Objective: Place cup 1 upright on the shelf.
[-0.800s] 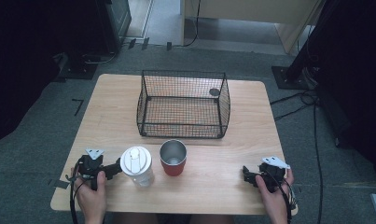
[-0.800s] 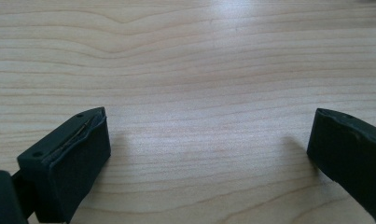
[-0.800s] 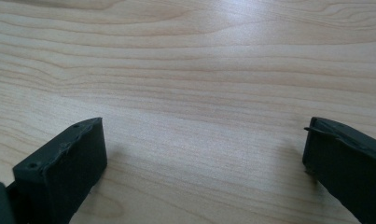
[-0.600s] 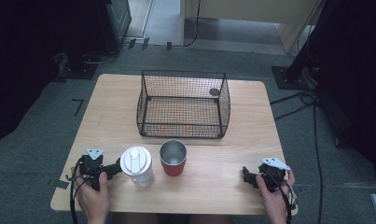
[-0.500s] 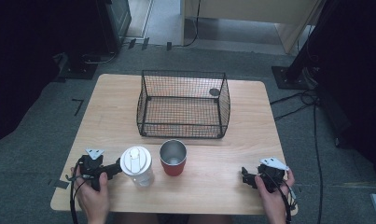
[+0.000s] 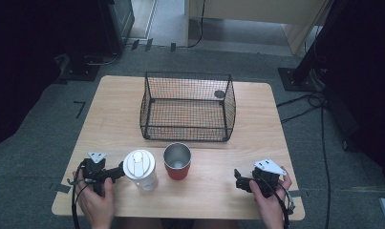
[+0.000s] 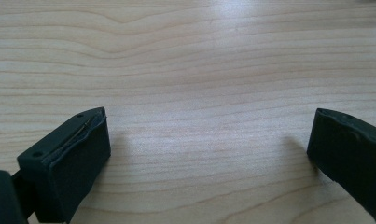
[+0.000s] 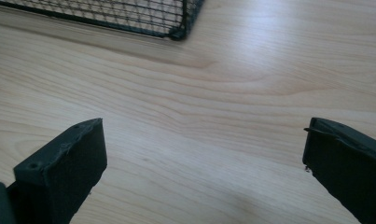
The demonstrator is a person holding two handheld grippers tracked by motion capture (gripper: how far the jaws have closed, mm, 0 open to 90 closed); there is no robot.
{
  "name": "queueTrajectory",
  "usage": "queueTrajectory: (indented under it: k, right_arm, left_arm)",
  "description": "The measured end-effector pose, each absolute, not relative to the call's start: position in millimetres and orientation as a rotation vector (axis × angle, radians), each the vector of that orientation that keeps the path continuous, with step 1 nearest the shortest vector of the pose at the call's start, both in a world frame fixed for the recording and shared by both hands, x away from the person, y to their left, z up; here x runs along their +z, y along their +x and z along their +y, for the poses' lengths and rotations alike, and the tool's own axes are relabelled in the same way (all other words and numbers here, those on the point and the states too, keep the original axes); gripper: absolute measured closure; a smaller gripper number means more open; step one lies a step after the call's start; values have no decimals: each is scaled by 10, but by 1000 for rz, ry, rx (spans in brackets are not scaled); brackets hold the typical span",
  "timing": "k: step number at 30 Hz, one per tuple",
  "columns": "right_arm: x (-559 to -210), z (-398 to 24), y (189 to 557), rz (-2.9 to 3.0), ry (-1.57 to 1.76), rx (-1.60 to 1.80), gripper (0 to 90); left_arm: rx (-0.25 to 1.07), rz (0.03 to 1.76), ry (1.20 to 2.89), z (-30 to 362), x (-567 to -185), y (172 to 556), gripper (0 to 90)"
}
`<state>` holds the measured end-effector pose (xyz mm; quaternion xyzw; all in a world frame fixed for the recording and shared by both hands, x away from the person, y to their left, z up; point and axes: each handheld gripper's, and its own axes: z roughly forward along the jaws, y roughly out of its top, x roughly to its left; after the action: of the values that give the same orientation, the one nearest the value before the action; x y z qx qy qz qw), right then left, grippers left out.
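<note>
Left hand-held gripper (image 6: 114,172): at the near left edge of the worktop, held in a hand, jaws wide apart with bare wood between them in the left gripper view; its tips point at the bottle and stand just beside it.
Right hand-held gripper (image 6: 238,179): at the near right corner, held in the other hand, jaws wide with nothing between them; it points inward along the worktop, well apart from the cup.
Bottle (image 6: 140,170): clear, white lid, upright near the front edge, just left of the cup.
Cup (image 6: 177,161): red with a metal inside, upright, open top, at mid-front, just beside the bottle.
Worktop (image 6: 113,119): light wood, rounded corners.
Basket (image 6: 187,107): black wire, open top, behind the cup at the middle of the worktop; its near corner shows at the top of the right gripper view (image 8: 176,28).
Small round thing (image 6: 219,94): dark, at the basket's far right corner; what it is I cannot tell.
</note>
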<state>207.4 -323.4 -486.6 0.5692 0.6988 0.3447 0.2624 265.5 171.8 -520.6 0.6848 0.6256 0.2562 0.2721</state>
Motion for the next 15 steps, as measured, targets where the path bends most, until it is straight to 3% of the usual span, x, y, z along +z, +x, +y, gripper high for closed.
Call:
queueTrajectory:
  k: [15]
  right_arm:
    - [-4696,-2739,2014,1984,1416,1020,0]
  left_arm:
    - [689,1684,1843,1718,-5206,2655,1]
